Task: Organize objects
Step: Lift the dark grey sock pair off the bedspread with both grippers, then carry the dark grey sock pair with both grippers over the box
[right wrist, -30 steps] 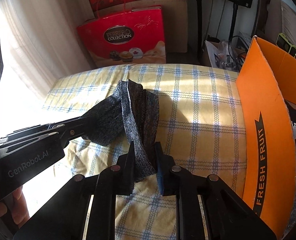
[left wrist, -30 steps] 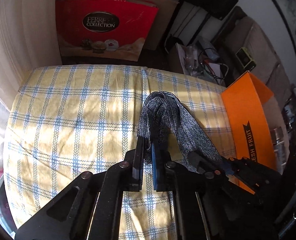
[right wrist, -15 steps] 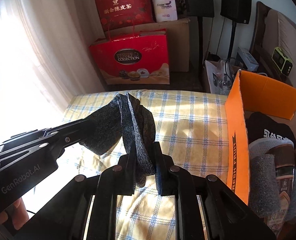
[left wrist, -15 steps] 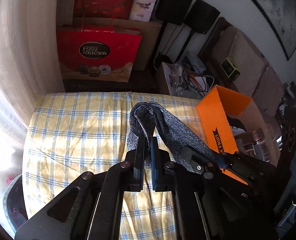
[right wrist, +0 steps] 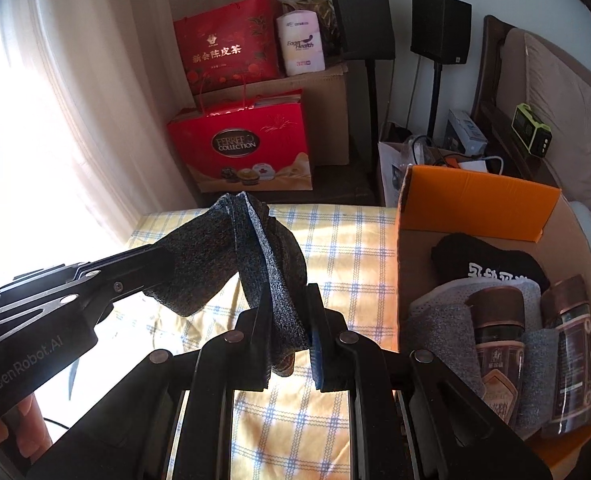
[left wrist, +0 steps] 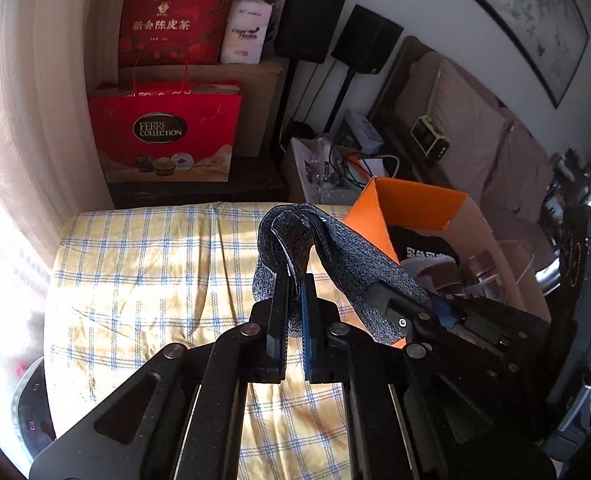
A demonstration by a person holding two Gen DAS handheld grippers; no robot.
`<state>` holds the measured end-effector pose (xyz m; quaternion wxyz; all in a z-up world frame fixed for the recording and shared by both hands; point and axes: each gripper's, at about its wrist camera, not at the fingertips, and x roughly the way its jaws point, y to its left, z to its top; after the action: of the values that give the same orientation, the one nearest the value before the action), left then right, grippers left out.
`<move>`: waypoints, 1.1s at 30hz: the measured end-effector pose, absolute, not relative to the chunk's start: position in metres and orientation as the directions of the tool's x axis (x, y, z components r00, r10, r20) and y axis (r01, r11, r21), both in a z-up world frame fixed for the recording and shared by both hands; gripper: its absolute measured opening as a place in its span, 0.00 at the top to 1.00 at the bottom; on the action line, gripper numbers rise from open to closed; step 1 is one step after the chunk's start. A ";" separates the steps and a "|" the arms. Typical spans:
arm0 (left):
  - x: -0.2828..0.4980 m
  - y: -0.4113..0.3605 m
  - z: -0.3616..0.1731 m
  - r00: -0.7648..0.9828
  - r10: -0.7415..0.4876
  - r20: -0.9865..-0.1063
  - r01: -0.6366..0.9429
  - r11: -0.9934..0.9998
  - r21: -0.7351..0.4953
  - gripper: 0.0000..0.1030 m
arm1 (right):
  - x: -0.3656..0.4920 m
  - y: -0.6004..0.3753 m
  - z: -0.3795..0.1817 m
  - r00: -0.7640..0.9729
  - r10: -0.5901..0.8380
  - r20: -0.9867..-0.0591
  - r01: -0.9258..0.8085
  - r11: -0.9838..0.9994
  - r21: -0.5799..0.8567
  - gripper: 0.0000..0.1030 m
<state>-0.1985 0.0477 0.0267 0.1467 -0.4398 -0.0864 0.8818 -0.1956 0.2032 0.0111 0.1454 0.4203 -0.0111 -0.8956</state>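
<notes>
A dark grey speckled cloth hangs folded in the air above a yellow-and-blue checked bed cover. My left gripper is shut on one end of it. My right gripper is shut on the other end of the same cloth. Each gripper shows in the other's view: the right one at the right, the left one at the left. An orange cardboard box stands to the right of the bed cover.
The box holds a black garment, grey cloths and two brown jars. Red gift bags, a brown carton, two black speakers on stands and cabled clutter stand beyond the bed. A curtain hangs at the left.
Both grippers have risen with the cloth, lifting it off the bed cover. The box interior and the room behind have come into view.
</notes>
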 end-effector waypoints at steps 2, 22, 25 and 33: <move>-0.198 0.059 0.030 -0.569 0.340 -0.748 -0.197 -0.940 -0.278 0.95 | -0.196 0.213 0.014 -0.612 -0.261 -0.746 0.239 -0.961 0.140 0.87; -0.217 0.186 0.036 -0.526 0.408 -0.746 -0.342 -0.905 -0.254 0.95 | -0.211 0.331 0.024 -0.657 -0.153 -0.738 0.080 -0.988 0.134 0.87; -0.223 0.199 0.031 -0.516 0.412 -0.751 -0.353 -0.901 -0.252 0.95 | -0.217 0.344 0.021 -0.658 -0.137 -0.741 0.056 -0.990 0.133 0.87; -0.244 0.228 0.009 -0.492 0.404 -0.771 -0.364 -0.900 -0.239 0.95 | -0.241 0.376 0.005 -0.643 -0.095 -0.760 -0.009 -0.991 0.132 0.87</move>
<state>-0.2442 0.2277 0.0092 0.2226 -0.4520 -0.0220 0.8635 -0.2413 0.3762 0.0050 0.0236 0.4221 -0.0618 -0.9041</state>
